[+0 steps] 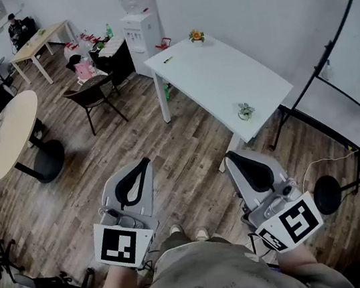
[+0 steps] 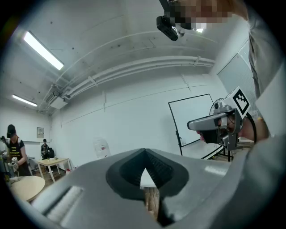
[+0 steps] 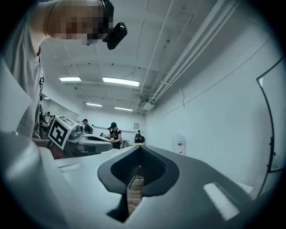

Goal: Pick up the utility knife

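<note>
Jaws closed tip to tip, empty, on left gripper point(image 1: 144, 163) and right gripper point(image 1: 231, 157).

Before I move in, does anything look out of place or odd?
Nothing stands out. The left gripper and right gripper are shut and empty, away from the white table, where two small plants stand upright and nothing is spilled.

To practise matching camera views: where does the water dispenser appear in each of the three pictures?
Head view: the water dispenser stands top centre, against the far wall.
Left gripper view: it is small, low and left of centre, at the foot of the wall.
Right gripper view: it is small, right of centre, against the wall.
Shared landmark: the white wall behind it.
</note>
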The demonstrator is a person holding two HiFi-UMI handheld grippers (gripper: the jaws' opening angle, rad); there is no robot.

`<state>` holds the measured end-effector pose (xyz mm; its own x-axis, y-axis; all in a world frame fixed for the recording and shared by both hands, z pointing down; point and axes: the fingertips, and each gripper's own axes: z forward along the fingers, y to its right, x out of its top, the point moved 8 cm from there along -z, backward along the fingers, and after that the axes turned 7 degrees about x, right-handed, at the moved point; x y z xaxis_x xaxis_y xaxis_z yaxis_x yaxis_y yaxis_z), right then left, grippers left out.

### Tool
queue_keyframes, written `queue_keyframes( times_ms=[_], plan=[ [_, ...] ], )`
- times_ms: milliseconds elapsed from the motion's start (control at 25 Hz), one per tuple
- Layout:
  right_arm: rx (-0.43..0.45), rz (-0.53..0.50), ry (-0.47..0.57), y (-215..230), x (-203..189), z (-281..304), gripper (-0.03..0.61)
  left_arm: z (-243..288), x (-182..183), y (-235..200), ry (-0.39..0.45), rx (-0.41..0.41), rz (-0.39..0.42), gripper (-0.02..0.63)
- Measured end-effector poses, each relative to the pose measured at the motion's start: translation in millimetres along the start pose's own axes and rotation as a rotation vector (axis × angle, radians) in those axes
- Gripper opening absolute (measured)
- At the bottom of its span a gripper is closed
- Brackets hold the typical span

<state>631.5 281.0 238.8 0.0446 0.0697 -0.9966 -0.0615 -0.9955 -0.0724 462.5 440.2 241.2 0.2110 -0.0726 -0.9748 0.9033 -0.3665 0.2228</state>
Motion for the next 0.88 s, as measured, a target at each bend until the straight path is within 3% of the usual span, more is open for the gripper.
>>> queue_keyframes(
  times_ms=[240, 880],
  plan=[
    [-0.010, 0.016, -0.006, 4.1, -2.3, -0.5, 0.028, 3.7, -1.2, 3.4, -0.009, -0.028, -0.003, 0.000],
    [-0.002, 0.014, -0.029, 13.4, -11.1, -4.8, 0.028, 6.3, -7.3, 8.2, -0.041, 0.011, -0.002, 0.000]
  ],
)
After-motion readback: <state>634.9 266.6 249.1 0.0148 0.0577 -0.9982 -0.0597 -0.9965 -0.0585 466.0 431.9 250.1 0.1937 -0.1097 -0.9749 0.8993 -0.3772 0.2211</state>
